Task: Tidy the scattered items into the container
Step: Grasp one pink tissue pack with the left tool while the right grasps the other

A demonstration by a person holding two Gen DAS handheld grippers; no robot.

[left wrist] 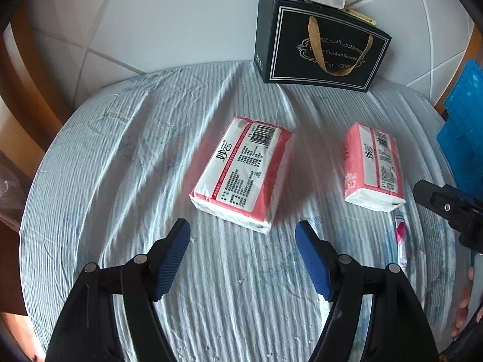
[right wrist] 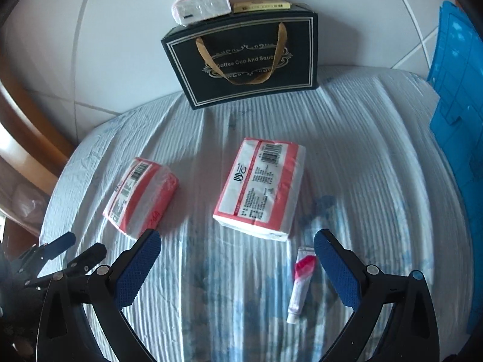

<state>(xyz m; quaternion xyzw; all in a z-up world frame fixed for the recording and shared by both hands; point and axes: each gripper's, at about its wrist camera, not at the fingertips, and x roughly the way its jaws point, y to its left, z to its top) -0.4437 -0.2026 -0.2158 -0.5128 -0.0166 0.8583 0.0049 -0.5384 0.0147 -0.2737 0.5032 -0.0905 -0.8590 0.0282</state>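
Fingers (left wrist: 181, 235) of both grippers spread wide, holding nothing, above the cloth-covered surface (left wrist: 120, 157).
Two pink tissue packs (left wrist: 243, 170) (left wrist: 372, 166) lie mid-surface, well apart; a small tube (right wrist: 300, 283) lies near the right gripper (right wrist: 238, 259). At the far edge stands a black gift bag (right wrist: 244, 60) with another pack (right wrist: 200, 6) on top.

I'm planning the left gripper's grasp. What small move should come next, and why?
Probably ease the left gripper forward and down over the near tissue pack. Its jaws are open and empty, the pack lies flat just ahead on the cloth, and the black box waits behind.
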